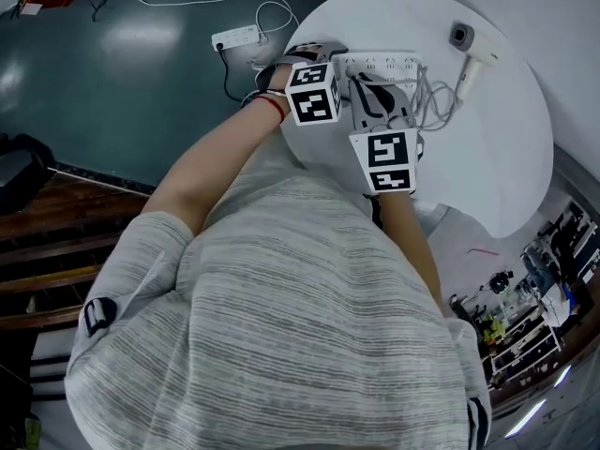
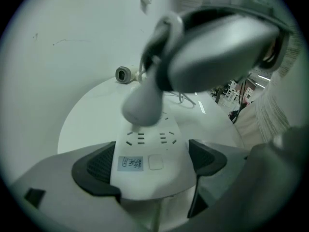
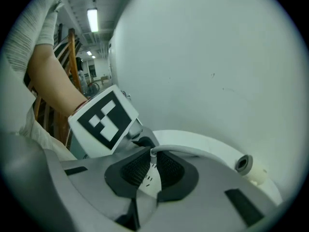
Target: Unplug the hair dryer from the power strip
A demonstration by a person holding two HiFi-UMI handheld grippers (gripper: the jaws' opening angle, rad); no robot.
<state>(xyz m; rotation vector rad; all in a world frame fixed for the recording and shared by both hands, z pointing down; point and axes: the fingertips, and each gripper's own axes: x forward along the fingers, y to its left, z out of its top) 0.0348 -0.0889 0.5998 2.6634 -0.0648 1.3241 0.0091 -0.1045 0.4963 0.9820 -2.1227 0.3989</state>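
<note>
Left claw (image 2: 152, 164) clamps strip (image 2: 150, 144), right claw (image 3: 152, 169) plug (image 3: 147, 182)

Light was even and diffuse in all three views. The white table (image 1: 497, 129) read bright, with only faint shadows. Soft glare patches sat on the dark floor (image 1: 141, 54) in the head view. A ceiling strip light (image 3: 92, 19) was blown out (the background around it was soft). In the left gripper view the plug (image 2: 142, 105) was blurred close to the lens, and the power strip (image 2: 149, 151) was sharper. Fisheye bending was strong at the edges, and both gripper views had black corners.
</note>
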